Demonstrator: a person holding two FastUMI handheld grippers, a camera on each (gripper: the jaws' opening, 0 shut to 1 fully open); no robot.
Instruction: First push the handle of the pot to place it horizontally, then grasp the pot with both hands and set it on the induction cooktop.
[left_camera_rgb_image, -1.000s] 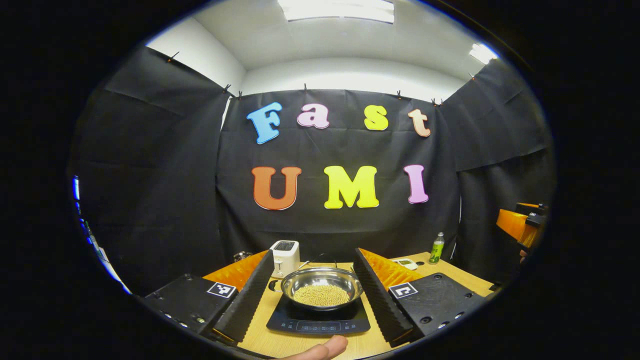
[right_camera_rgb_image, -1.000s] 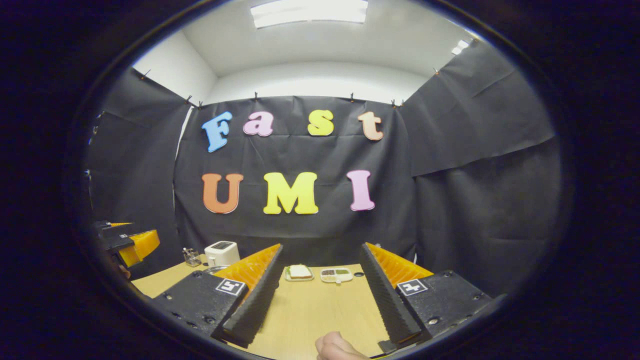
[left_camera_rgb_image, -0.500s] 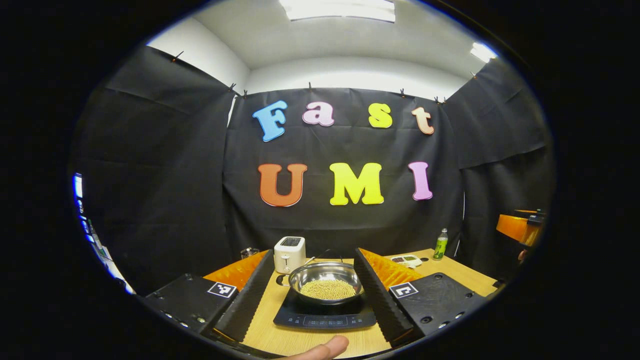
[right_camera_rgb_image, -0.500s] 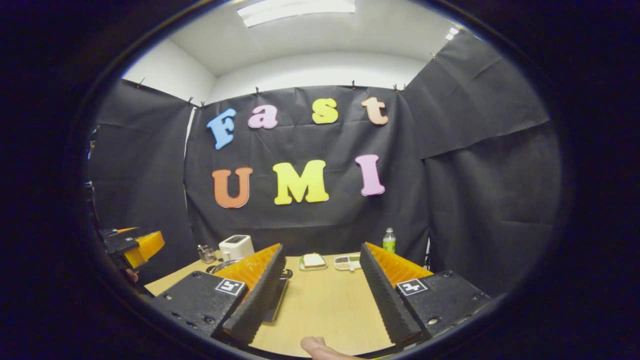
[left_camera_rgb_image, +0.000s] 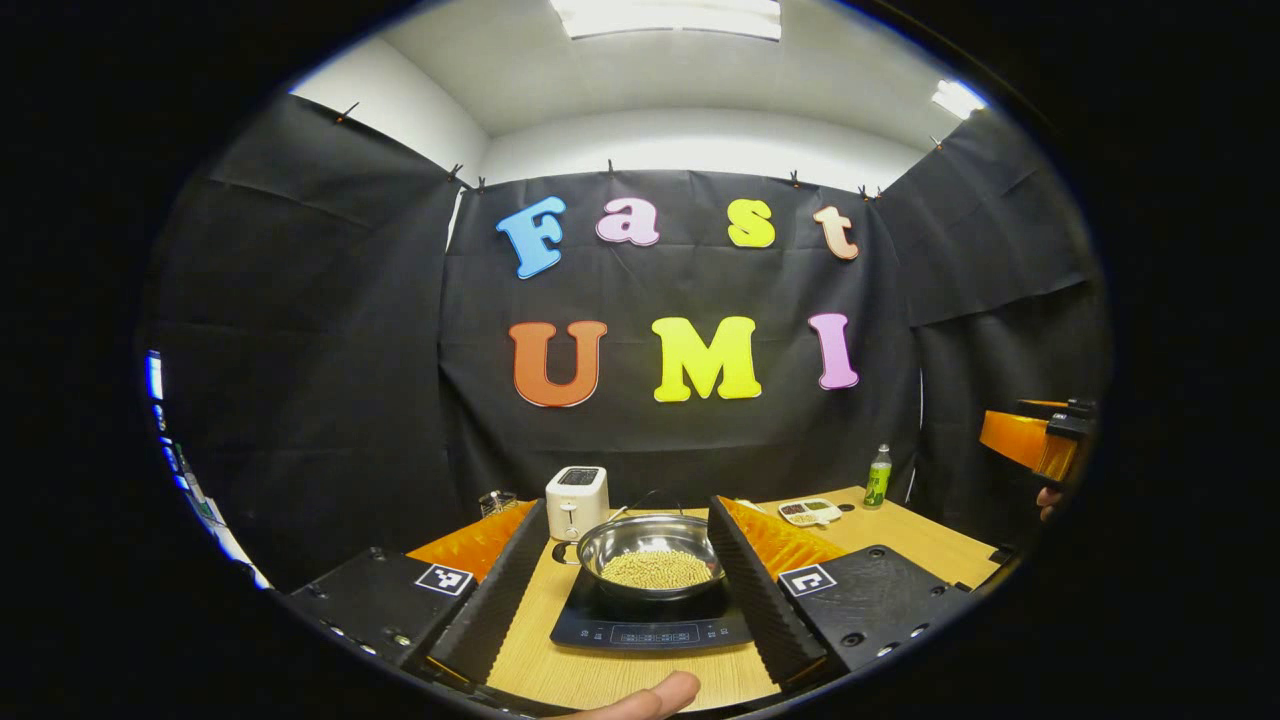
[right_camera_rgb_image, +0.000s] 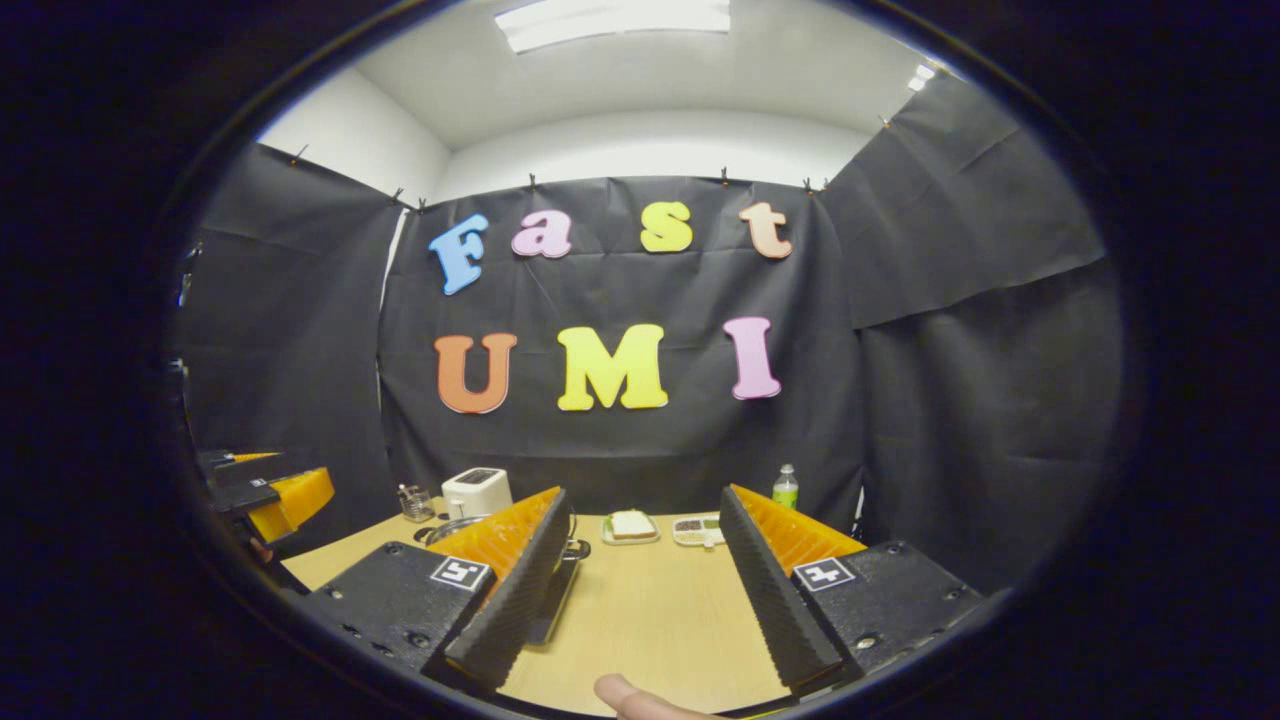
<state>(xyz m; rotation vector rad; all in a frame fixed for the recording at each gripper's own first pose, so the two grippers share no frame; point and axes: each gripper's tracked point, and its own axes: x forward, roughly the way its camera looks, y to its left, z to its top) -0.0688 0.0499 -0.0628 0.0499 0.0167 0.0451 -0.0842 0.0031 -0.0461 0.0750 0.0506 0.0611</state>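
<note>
The wooden bench (left_camera_rgb_image: 930, 545) is carrying everything here, and both grippers are holding back above its near edge with their jaws standing wide apart and gripping nothing. Since a second ago both views are taking in more of the far side: a divided snack tray (left_camera_rgb_image: 810, 511) is coming into sight in the left gripper view and a green bottle (right_camera_rgb_image: 786, 486) in the right gripper view, which I read as the hands drawing back and turning a little. The induction cooktop (left_camera_rgb_image: 650, 626) is lying between the left gripper (left_camera_rgb_image: 625, 590) fingers, and the steel pot (left_camera_rgb_image: 650, 556) of yellow grains is sitting on it, its side handle (left_camera_rgb_image: 566, 553) lying about level, pointing toward the white toaster (left_camera_rgb_image: 577, 499). The right gripper (right_camera_rgb_image: 640, 600) is facing bare wood and a sandwich plate (right_camera_rgb_image: 630, 526). The task looks essentially finished; retreat is what remains.
</note>
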